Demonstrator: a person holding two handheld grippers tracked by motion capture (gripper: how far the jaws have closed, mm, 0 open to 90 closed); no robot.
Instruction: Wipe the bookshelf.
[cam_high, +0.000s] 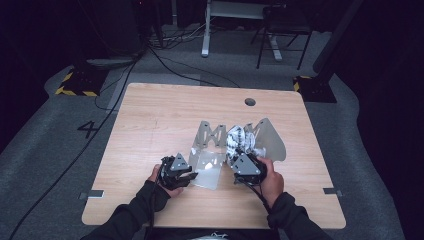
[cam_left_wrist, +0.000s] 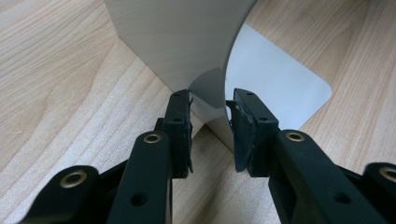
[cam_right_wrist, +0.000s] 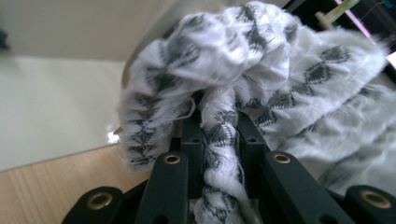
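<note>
Fuzzy white-and-grey patterned cloth (cam_right_wrist: 261, 88) bunches, pinched in right gripper (cam_right_wrist: 219, 135).

One wooden table (cam_high: 150, 130) bears one metal rack (cam_high: 270, 135), one patterned cloth (cam_high: 239, 140) and two grippers, left (cam_high: 176, 172) and right (cam_high: 246, 165).

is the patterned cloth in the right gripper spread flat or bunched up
Bunched up: the cloth bulges in crumpled folds, one twisted strand pinched between the right gripper fingers.
</note>
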